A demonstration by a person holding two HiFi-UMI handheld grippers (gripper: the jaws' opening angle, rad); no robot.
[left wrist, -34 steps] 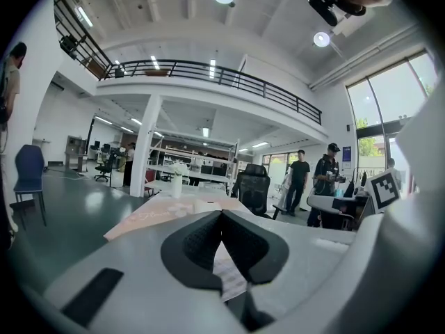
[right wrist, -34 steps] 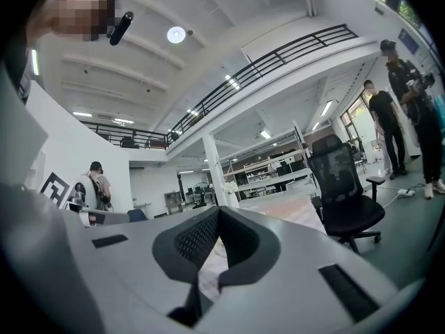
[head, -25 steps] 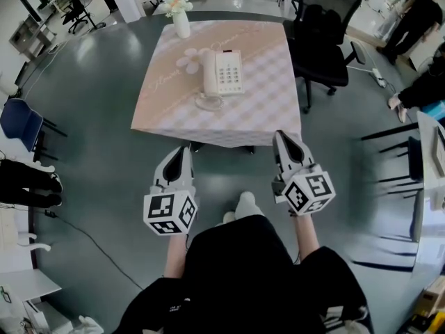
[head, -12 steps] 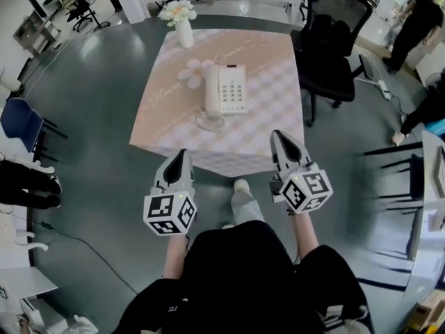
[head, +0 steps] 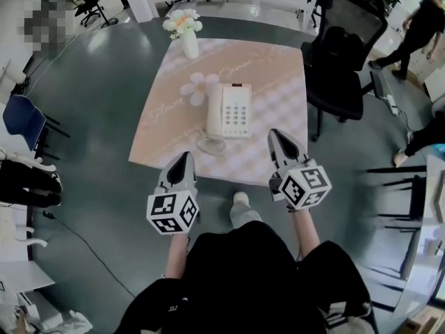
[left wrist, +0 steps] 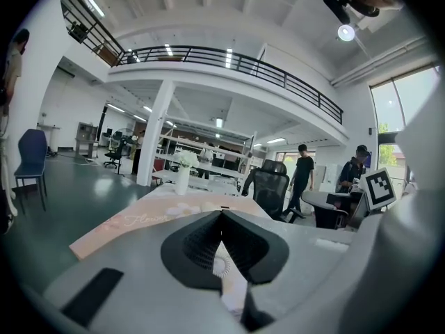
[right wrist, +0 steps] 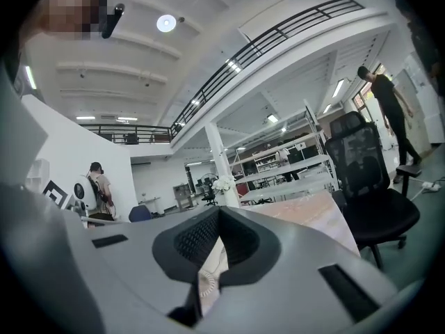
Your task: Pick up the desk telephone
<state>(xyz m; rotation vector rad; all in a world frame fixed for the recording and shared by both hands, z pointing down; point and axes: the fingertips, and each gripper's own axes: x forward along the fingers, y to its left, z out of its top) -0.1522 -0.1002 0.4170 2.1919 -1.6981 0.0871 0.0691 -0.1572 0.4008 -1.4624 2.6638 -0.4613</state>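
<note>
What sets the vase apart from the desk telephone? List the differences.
The vase stands upright at the far edge of the table; the desk telephone lies flat near the middle. The vase holds flowers; the telephone carries a keypad and coiled cord. Both are whitish and rest on it.

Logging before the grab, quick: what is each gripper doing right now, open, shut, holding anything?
Left gripper: closed, holding nothing.
Right gripper: closed, holding nothing.

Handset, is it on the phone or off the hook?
On the phone: the handset lies in its cradle along the phone's left side, cord looped on the table in front.
</note>
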